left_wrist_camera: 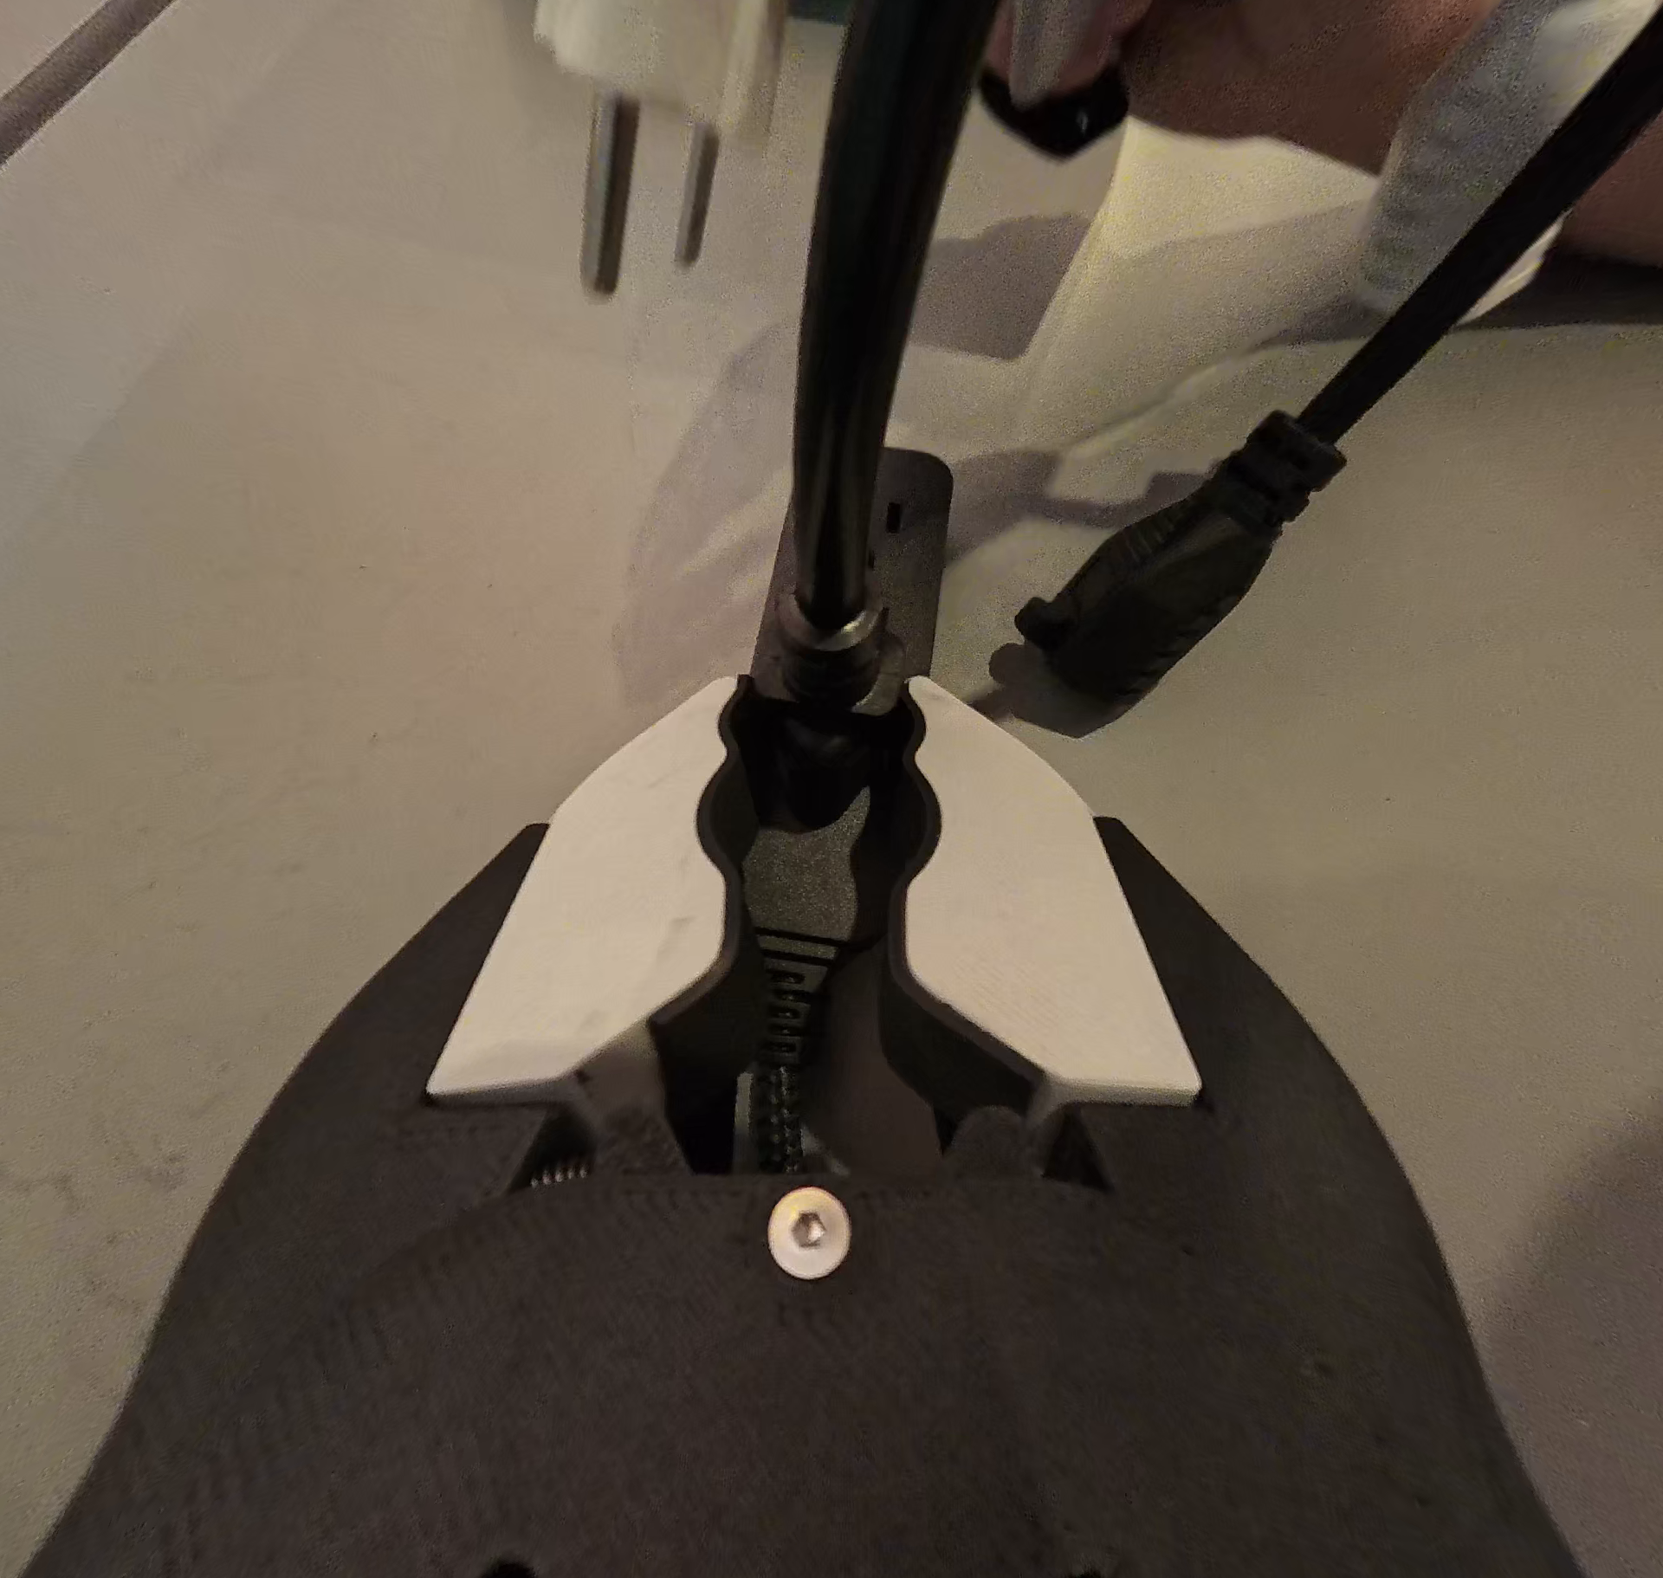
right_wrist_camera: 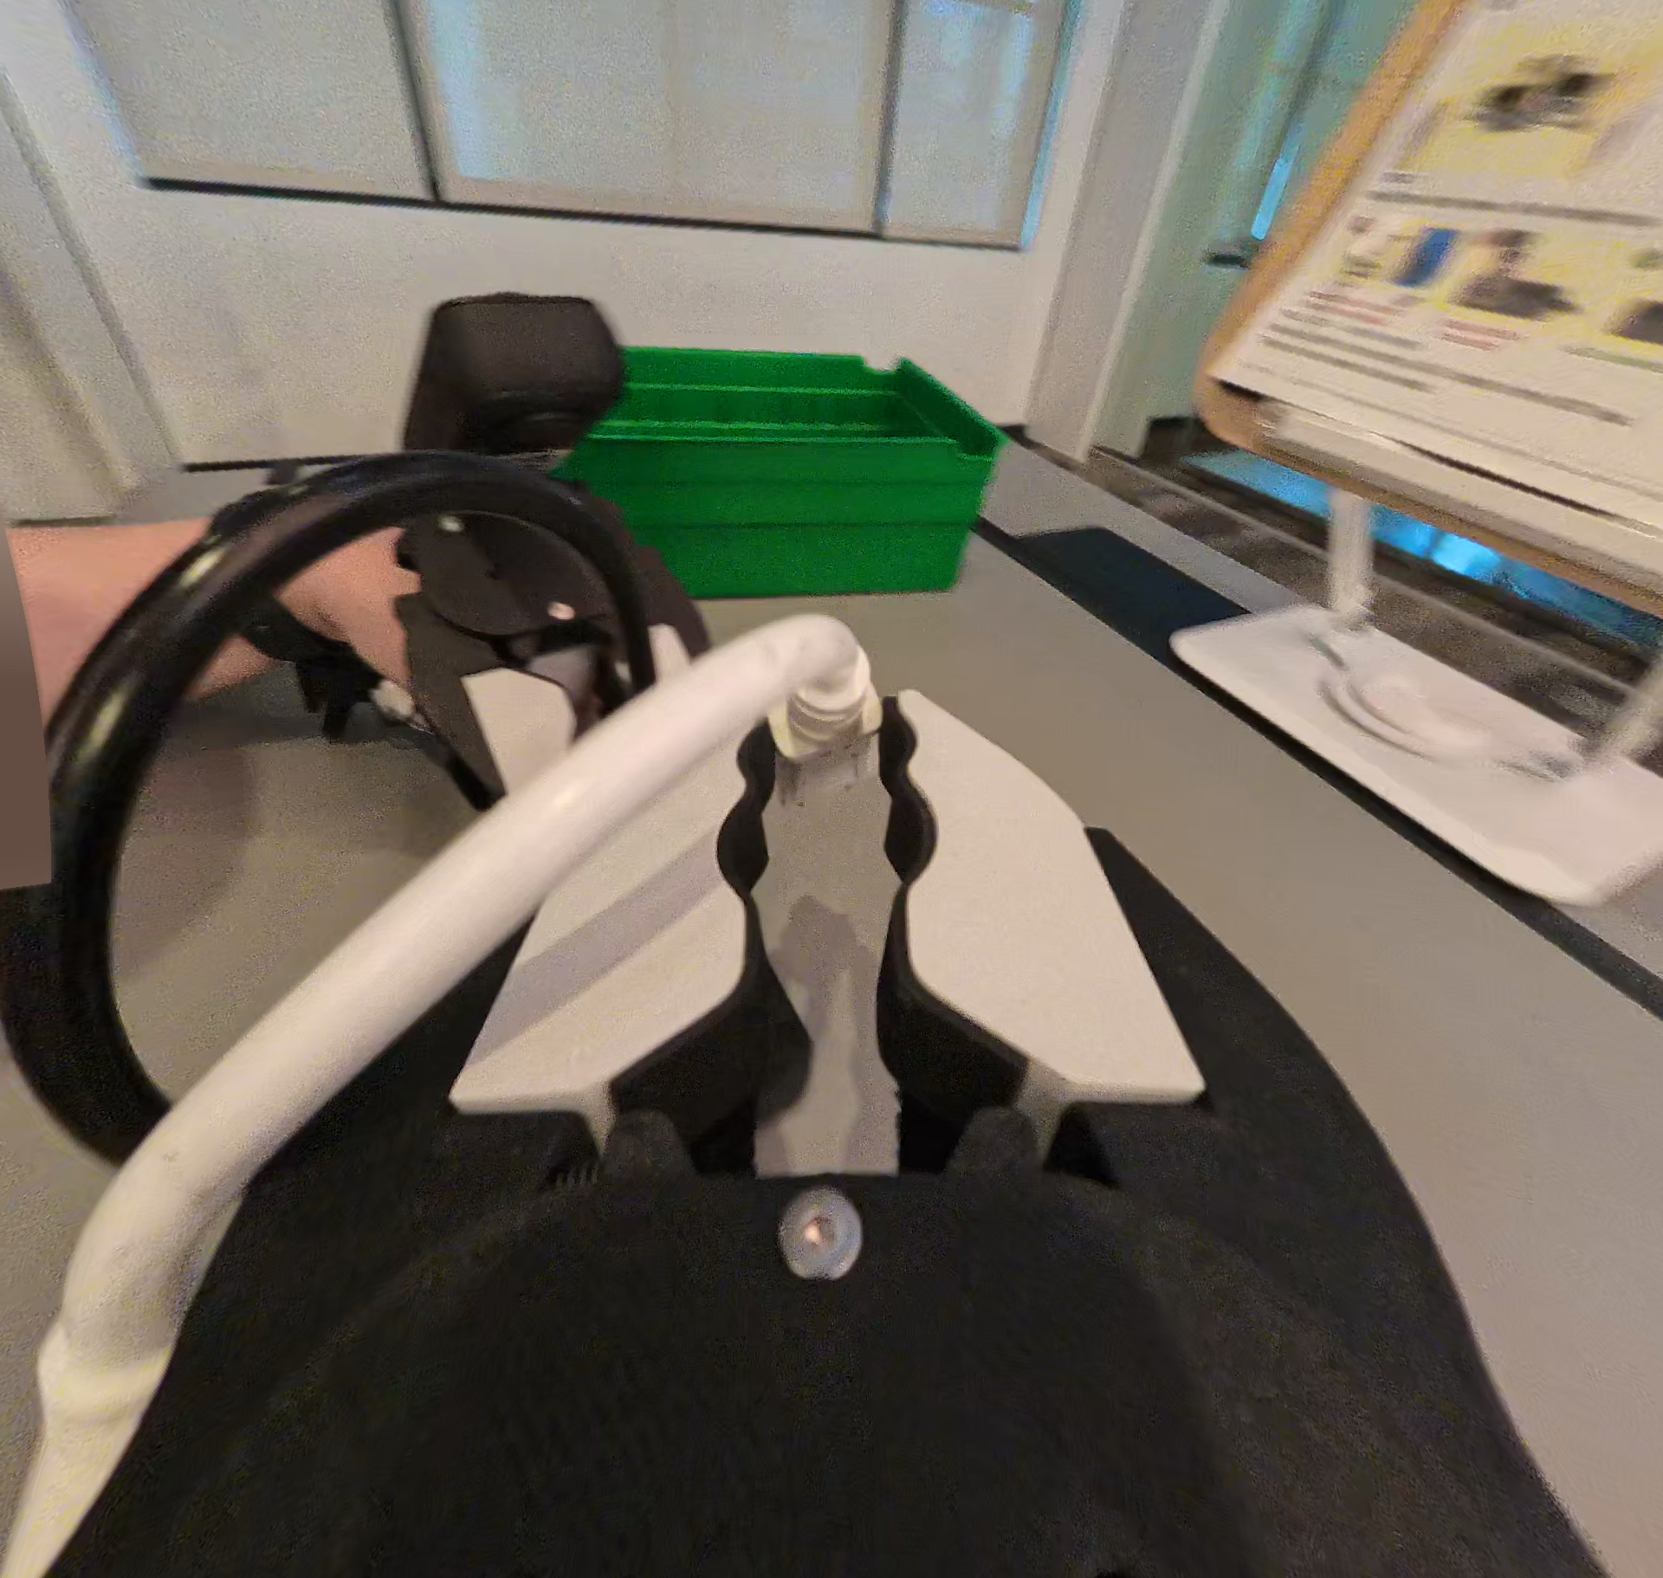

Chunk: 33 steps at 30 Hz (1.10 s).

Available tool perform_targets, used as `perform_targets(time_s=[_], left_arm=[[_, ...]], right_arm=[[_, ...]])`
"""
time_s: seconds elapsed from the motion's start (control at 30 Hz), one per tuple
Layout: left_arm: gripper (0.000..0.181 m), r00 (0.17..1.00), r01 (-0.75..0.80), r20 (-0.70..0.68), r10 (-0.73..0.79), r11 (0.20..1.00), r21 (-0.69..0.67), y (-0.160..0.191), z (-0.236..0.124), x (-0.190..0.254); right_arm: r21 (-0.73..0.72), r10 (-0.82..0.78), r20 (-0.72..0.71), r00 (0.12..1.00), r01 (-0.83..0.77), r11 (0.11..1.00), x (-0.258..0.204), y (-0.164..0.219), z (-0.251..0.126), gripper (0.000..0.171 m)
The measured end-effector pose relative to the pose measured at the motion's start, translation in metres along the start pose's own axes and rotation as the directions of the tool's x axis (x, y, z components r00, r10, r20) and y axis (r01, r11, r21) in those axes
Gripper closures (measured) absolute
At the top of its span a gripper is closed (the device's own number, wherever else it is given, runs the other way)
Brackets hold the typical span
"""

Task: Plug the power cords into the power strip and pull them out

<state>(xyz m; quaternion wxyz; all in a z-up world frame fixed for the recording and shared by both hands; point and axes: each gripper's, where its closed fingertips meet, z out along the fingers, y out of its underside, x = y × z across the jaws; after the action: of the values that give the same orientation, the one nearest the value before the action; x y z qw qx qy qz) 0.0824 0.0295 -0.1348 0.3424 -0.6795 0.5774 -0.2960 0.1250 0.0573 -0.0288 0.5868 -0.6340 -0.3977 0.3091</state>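
Tabletop [left_wrist_camera: 270, 590]: pale grey, carries everything. Green bin [right_wrist_camera: 792, 491] stands at its far side by the wall; a poster board [right_wrist_camera: 1476, 212] on a white stand base [right_wrist_camera: 1440, 770] sits to the right in the right wrist view.

Left gripper [left_wrist_camera: 823, 716]: jaws nearly together, clamped on a black plug [left_wrist_camera: 801, 887]. Its thick black cord [left_wrist_camera: 864, 275] rises up and away from the gripper tips. Seen from the right wrist view, the same cord [right_wrist_camera: 135, 680] loops in a wide arc around the left gripper [right_wrist_camera: 504, 707] and the hand [right_wrist_camera: 342, 608] that holds it.

Power strip [left_wrist_camera: 900, 545]: dark, lying flat on the tabletop directly beyond the left gripper tips, mostly hidden behind the black cord. Cannot tell whether the black plug is seated in it or just above it.

Right gripper [right_wrist_camera: 832, 725]: jaws narrowly parted and tight on a white plug [right_wrist_camera: 828, 905]; white cord [right_wrist_camera: 405, 932] leaves the tip and curves back to the lower left. In the left wrist view this white plug [left_wrist_camera: 657, 14] hangs in the air at upper left, two metal prongs [left_wrist_camera: 612, 185] pointing down, clear of the tabletop, blurred.

Second black plug [left_wrist_camera: 1161, 581]: loose on the tabletop just right of the power strip, thin cord [left_wrist_camera: 1485, 248] running up to the right.
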Motion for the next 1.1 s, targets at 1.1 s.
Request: perform_targets(time_s=[1.1], left_arm=[[0.129, 0.991, 0.136, -0.018, -0.135, 0.985, 0.104, -0.025, -0.047, -0.009]], right_arm=[[-0.971, -0.7, -0.238, 0.674, -0.144, 0.191, 0.281, 0.064, -0.307, 0.137]])
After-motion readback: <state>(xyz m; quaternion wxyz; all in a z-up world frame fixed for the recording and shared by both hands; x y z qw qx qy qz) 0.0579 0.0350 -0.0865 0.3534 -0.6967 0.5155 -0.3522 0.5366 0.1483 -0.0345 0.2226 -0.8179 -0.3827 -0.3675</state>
